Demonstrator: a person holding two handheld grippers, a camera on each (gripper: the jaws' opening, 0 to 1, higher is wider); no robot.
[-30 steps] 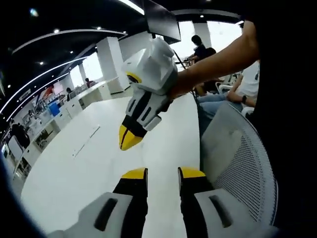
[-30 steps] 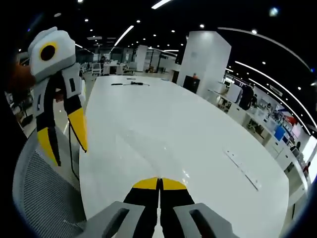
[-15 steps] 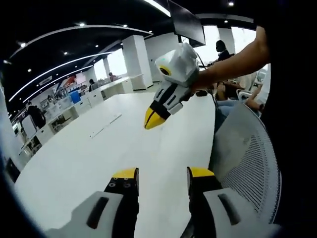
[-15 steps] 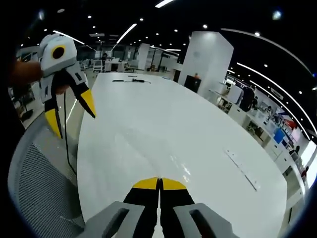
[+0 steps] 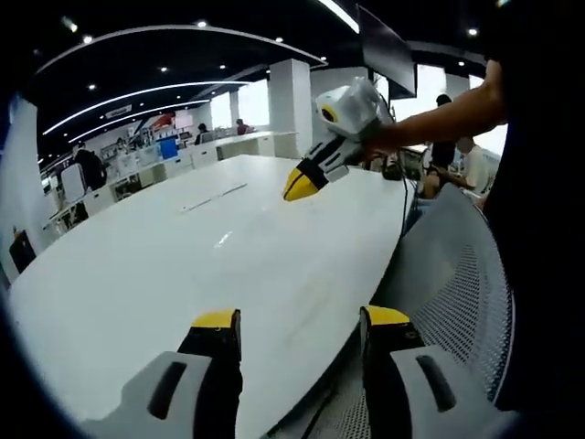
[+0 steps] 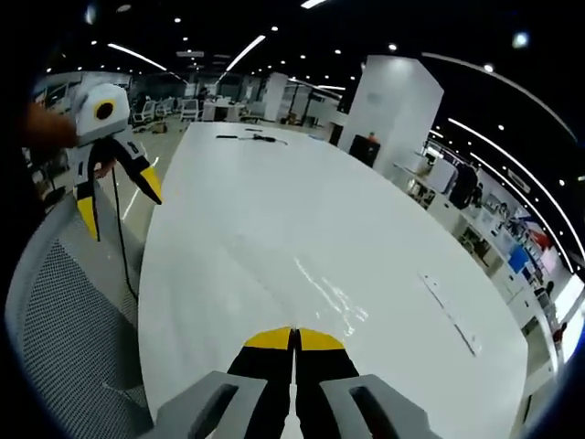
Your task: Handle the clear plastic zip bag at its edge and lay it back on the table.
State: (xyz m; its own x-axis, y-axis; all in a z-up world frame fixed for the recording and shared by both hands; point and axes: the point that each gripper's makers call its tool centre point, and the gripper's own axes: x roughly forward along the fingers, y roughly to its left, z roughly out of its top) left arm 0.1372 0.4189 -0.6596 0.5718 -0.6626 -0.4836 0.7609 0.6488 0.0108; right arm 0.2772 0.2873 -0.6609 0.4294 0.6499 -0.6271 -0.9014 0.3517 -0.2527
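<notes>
Nearest in the left gripper view, the left gripper (image 5: 302, 318) had its yellow-tipped jaws spread well apart, hanging over the near edge of the glossy white oval surface (image 5: 137, 274). A grey mesh-backed chair (image 5: 457, 274) sat just beside that edge, on the right of the view.

In the right gripper view, the right gripper (image 6: 294, 338) had its jaws pressed together, tips over the surface (image 6: 274, 183). Just ahead of them lay a faint shiny patch with light creases (image 6: 320, 293), flat on the surface. That looked like the clear plastic zip bag, but honestly it was too transparent to be sure. Neither gripper was touching it.

A bit further out, the left gripper (image 6: 119, 201) showed on the left of this view, jaws splayed, off the side of the surface above the mesh chair (image 6: 64, 338). From the other camera, the right gripper (image 5: 302, 183) hovered over the surface on a bare forearm (image 5: 439, 110), tips closed.

Further back, a thin pale strip (image 6: 448, 315) lay on the surface, well apart from the shiny patch, and a dark cable (image 6: 247, 137) lay at the far end. Behind that stood a big white column (image 6: 393, 110).
</notes>
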